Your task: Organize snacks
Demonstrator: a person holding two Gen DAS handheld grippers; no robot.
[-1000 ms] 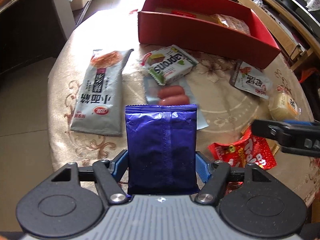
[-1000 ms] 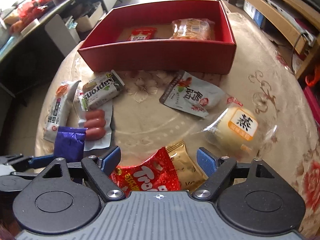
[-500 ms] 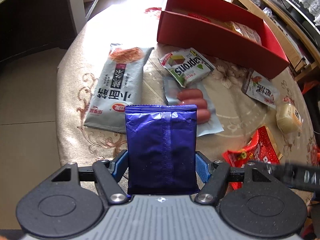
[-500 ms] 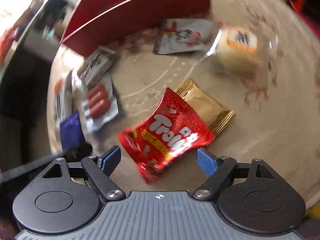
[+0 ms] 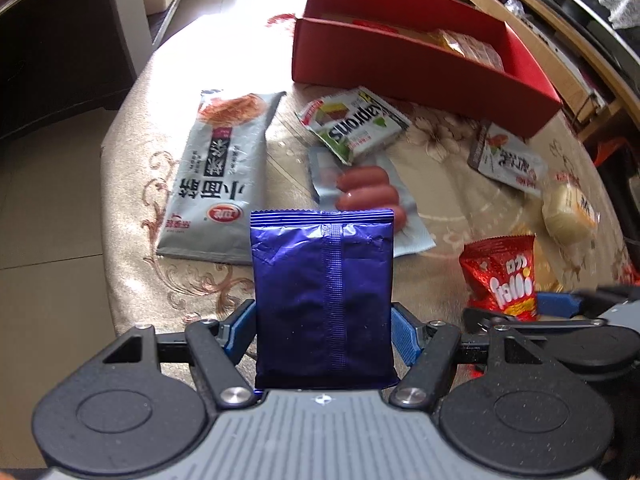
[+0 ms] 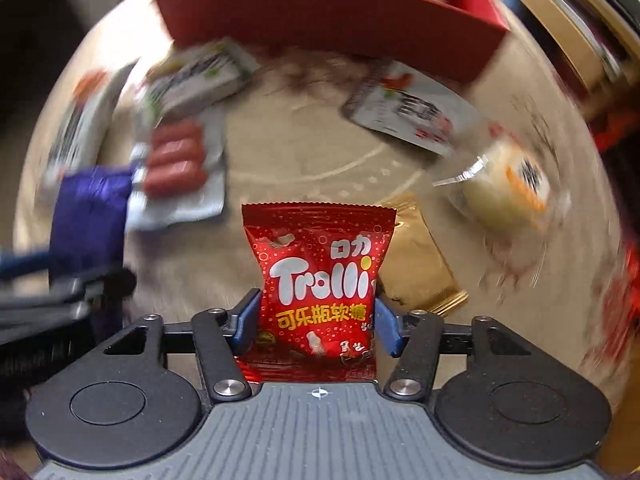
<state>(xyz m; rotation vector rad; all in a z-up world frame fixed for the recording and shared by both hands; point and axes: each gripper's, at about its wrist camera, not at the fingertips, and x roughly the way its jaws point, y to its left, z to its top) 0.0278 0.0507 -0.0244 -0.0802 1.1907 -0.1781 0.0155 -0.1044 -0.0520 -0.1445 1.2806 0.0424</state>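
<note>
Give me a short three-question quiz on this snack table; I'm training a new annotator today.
1. True or false: the left gripper holds a blue foil packet.
2. Which packet sits between the closing jaws of the right gripper? A) gold sachet B) red Trolli bag C) sausage pack
3. Fill in: the red box already contains at least ___ snack.

Key: 1 true; 2 B; 3 one.

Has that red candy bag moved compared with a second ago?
Yes. The red candy bag was flat on the gold packet; now it stands between the closing right gripper fingers, beside it.
</note>
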